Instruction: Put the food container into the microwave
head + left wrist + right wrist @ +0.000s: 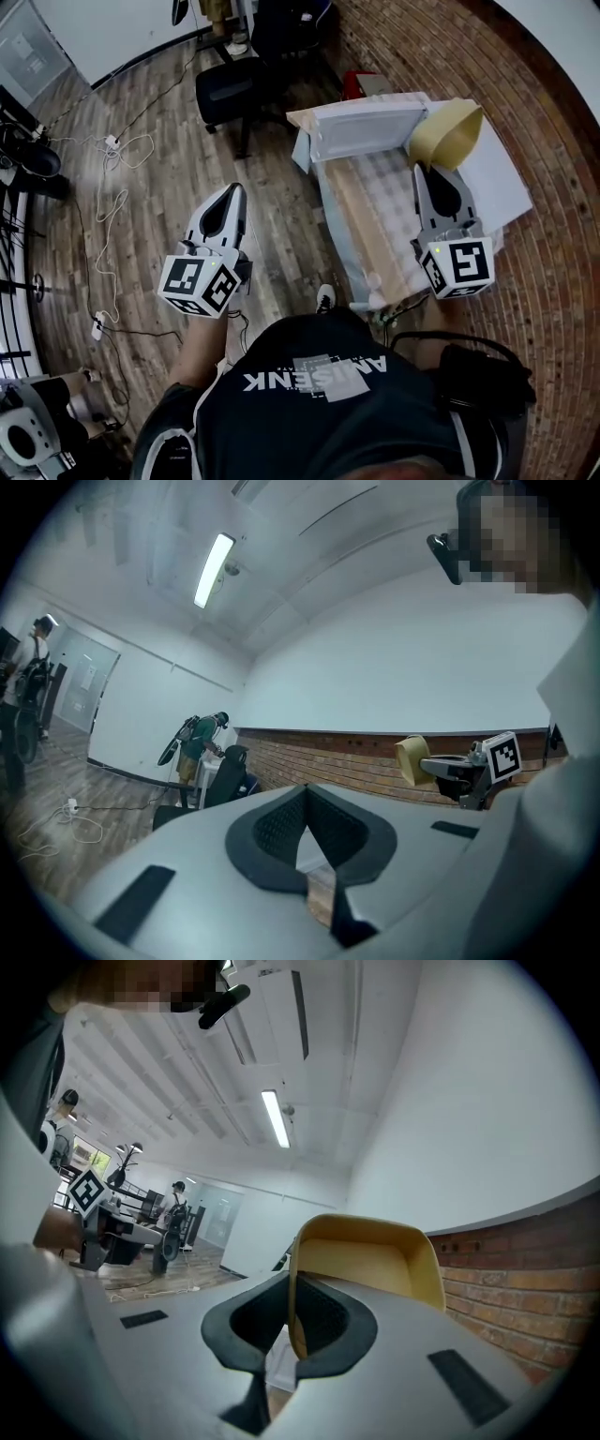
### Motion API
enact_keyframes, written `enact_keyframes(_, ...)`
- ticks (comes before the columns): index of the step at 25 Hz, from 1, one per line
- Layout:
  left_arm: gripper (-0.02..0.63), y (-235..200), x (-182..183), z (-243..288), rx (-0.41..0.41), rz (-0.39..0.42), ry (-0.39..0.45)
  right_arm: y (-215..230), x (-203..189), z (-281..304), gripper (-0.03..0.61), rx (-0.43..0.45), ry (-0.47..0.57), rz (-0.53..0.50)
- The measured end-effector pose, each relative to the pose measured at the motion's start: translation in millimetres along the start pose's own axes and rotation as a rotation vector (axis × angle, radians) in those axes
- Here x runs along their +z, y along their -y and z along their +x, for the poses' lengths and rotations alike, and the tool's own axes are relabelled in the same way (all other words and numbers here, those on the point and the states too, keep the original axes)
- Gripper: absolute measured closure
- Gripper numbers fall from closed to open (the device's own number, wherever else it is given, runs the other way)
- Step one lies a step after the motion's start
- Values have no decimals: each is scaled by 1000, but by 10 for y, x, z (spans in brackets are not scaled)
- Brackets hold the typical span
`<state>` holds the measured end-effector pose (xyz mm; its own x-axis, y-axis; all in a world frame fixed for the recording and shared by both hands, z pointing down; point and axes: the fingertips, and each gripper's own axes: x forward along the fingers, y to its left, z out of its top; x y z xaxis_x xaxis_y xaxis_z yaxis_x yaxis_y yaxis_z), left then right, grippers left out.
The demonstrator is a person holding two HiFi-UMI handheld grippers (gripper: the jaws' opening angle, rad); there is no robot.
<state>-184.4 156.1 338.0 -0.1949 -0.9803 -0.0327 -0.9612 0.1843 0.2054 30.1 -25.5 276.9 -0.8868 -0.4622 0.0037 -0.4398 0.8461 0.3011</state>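
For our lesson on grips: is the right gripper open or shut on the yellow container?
Shut. The right gripper clamps one wall of the yellow container; its own view shows that wall edge-on between the pads.

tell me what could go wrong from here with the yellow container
1. The right gripper pinches only one wall of the yellow container, so it could swing or slip out.
2. Loose cables lie on the floor at the person's left: a possible trip risk.
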Motion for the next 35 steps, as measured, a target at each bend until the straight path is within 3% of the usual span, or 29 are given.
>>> enact_keyframes(9,601,310,-120,1065,-53,2,-52,718,-287,239,531,-3,-27,14)
enact_keyframes(19,601,841,-195,2107,-189,67,-84,1343,-519,237,531,-31,-30,9)
enact_keyframes(26,601,852,-278,2617,-354,77,-115,1553,-671,439,531,-152,-100,17)
enact_keyframes(35,601,663,-54,3343,-611,70,-87,1743,-684,586,531,-453,-210,23)
